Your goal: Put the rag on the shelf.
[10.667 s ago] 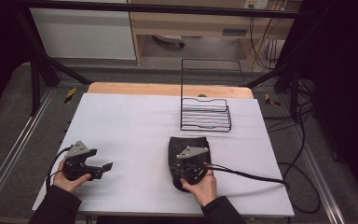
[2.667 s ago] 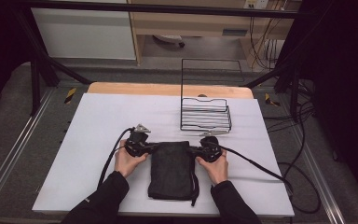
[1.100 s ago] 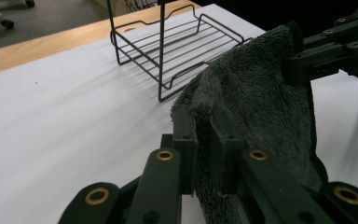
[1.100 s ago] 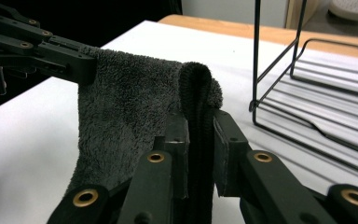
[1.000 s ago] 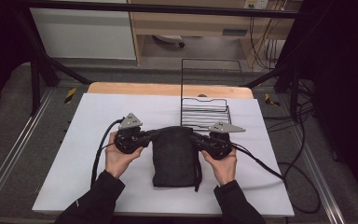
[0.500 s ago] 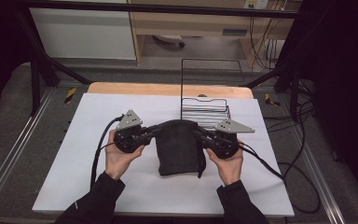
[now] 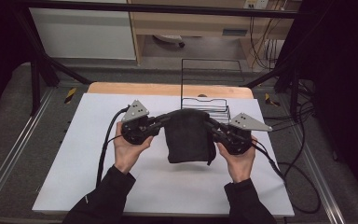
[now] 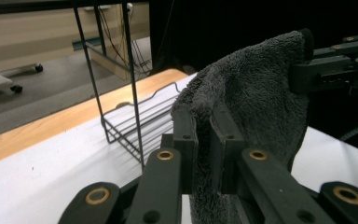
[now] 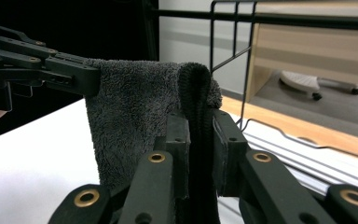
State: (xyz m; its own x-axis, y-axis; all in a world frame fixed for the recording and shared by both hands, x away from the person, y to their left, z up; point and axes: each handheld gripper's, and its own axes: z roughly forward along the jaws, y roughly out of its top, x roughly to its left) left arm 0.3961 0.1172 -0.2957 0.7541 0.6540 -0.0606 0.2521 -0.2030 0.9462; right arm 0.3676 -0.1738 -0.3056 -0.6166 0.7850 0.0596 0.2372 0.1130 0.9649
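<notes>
I have the desk point(image 7: 98, 140) under me, the rack point(image 7: 205, 100) at twelve o'clock, and the towel point(image 7: 189, 135) hanging folded at the centre, its lower edge seemingly just off the white surface. My left tongs point(image 7: 162, 120) pinch its top corner at nine o'clock and my right tongs point(image 7: 210, 125) pinch the other at three; both are clamped narrow on the cloth.

Biggest risk, I judge: the rack stands right behind the towel, so swinging toward twelve could snag the terry on a wire or shove the rack off the far edge. Next, pulling my hands apart unevenly could drag a corner free, since each grip bites only the edge. Smaller: the fold could fall open and drape unevenly. Smallest: a loose strap at five o'clock could catch.
</notes>
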